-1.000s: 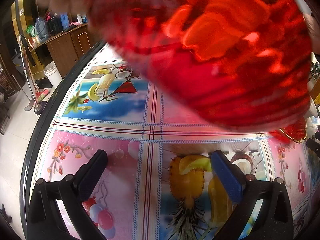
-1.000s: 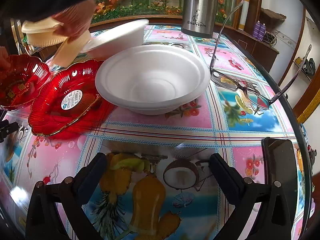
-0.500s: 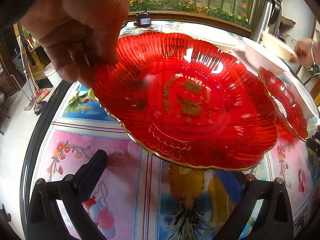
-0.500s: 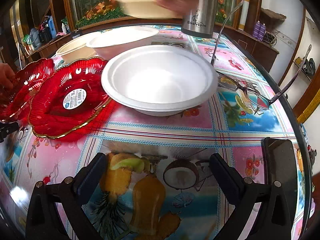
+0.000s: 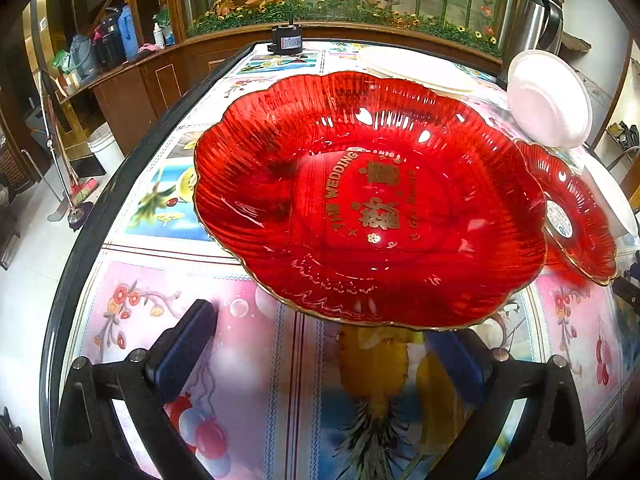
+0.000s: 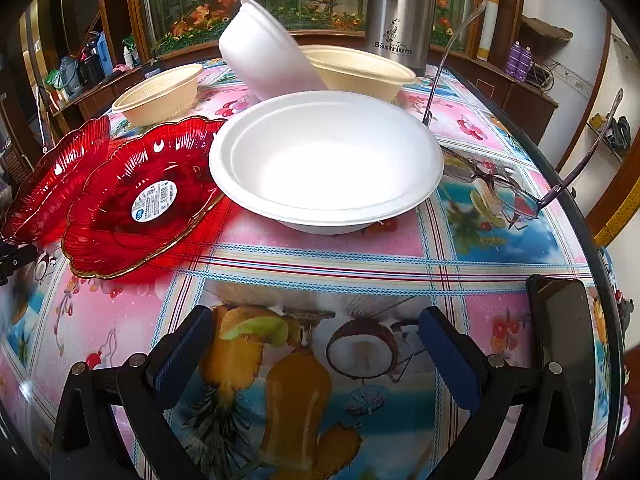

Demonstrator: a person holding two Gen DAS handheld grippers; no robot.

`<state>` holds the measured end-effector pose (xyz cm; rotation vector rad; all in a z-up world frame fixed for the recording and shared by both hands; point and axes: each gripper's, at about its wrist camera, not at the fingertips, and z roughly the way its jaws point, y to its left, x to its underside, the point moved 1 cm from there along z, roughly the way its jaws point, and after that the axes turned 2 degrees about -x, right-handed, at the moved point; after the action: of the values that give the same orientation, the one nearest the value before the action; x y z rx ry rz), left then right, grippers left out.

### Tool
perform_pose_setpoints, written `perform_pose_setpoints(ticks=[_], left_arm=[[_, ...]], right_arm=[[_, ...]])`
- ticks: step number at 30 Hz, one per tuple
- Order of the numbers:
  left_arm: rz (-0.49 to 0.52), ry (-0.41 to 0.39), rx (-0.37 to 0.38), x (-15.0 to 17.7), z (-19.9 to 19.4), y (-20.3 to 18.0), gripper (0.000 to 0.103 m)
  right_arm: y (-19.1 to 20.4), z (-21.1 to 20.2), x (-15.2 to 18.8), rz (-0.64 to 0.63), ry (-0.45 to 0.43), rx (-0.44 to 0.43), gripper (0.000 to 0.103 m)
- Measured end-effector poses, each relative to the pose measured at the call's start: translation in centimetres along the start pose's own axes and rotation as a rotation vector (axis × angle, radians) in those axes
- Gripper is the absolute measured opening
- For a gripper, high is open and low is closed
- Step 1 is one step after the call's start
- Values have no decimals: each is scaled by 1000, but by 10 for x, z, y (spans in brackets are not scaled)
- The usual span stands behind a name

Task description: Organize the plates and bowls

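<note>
- Lying just ahead of the left claw [image 5: 320, 356], a large red plate [image 5: 368, 200] with gold lettering sits on the bench [image 5: 248, 360]; its near rim overhangs the gap between the fingers, and the right fingertip is partly hidden beneath it.
- The left claw stands wide open, holding nothing.
- A second red plate [image 5: 572, 216], with a white sticker in its middle, lies just to the right of the first; the two rims look to be touching or overlapping, though the fisheye edge makes that hard to judge.
- The right claw [image 6: 316, 356] is likewise spread open and empty, low over the bench's fruit-printed cloth.
- Beyond it rests a wide white foam bowl [image 6: 326, 160], upright, its left rim over the edge of the stickered red plate.
- Behind that bowl a second white foam bowl [image 6: 264, 48] is tipped on its side, leaning against a beige bowl [image 6: 360, 70].
- Another beige bowl [image 6: 160, 94] stands apart to the left.
- A steel thermos [image 6: 400, 12] stands at the back, a pair of glasses [image 6: 500, 188] lies right of the white bowl, and a dark phone [image 6: 560, 336] lies near the bench's right edge.
</note>
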<state>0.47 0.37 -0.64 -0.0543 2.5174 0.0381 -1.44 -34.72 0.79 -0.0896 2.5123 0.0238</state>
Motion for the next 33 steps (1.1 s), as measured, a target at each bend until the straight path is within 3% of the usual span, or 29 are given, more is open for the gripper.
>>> perform_pose_setpoints(ticks=[25,33], left_arm=[[-7,1,-8,1,0,3,103],[-61,84,-53,16,-15,-10,103]], right_arm=[[3,2,-3,-32,3,-23,103],[-3,1,-6,-82,93,-82,103]])
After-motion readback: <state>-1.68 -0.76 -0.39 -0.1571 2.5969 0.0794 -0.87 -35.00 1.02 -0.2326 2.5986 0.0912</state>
